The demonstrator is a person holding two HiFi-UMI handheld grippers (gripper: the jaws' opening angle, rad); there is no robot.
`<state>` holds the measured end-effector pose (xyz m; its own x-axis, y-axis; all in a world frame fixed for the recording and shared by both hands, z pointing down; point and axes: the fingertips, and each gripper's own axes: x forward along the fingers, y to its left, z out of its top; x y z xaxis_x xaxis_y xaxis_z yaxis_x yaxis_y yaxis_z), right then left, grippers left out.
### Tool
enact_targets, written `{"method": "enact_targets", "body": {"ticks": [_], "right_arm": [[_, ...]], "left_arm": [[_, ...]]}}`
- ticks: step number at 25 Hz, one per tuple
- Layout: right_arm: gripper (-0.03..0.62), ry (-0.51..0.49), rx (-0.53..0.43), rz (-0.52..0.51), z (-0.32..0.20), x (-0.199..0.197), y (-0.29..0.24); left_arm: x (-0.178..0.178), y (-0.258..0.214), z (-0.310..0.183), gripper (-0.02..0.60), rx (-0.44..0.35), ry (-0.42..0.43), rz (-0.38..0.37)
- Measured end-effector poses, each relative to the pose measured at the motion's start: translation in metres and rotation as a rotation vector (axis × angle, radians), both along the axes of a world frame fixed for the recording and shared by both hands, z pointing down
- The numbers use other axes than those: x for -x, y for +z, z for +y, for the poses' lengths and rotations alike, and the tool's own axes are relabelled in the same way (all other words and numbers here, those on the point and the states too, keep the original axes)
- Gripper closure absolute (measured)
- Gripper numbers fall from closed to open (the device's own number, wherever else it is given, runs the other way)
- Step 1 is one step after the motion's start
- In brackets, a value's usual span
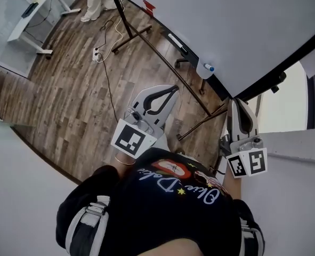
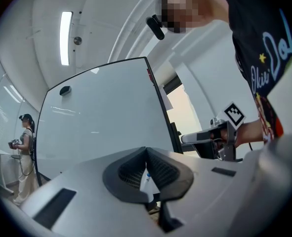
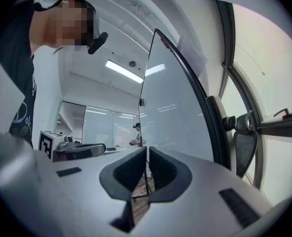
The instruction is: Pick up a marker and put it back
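Fingers point(image 2: 128, 169) on my left gripper point(image 1: 173, 89) and right gripper point(image 1: 235, 102) are pressed together, empty. Blue-capped marker point(image 1: 208, 67) lies lengthwise along the whiteboard's point(image 1: 242, 25) bottom ledge, ahead between both grippers; left gripper lines up on it.

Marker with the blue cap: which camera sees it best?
The head view: the marker lies in plain sight at the whiteboard's bottom edge. The left gripper view shows only a sliver past the left tool. The right gripper view misses it.
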<state>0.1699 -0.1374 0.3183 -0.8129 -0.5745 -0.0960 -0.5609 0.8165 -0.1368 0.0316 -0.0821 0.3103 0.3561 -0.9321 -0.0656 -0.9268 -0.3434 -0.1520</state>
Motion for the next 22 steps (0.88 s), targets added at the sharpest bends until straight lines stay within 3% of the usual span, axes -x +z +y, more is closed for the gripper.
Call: {"method": "enact_targets", "body": {"ticks": [11, 22], "right_arm": [[0.592, 0.154, 0.020, 0.008, -0.034, 0.031, 0.002], [0.589, 0.246, 0.047, 0.052, -0.063, 0.071, 0.017]], "left_arm": [[0.024, -0.002, -0.068, 0.577, 0.000, 0.200, -0.002], [0.062, 0.006, -0.109, 0.578, 0.010, 0.296, 0.028]]}}
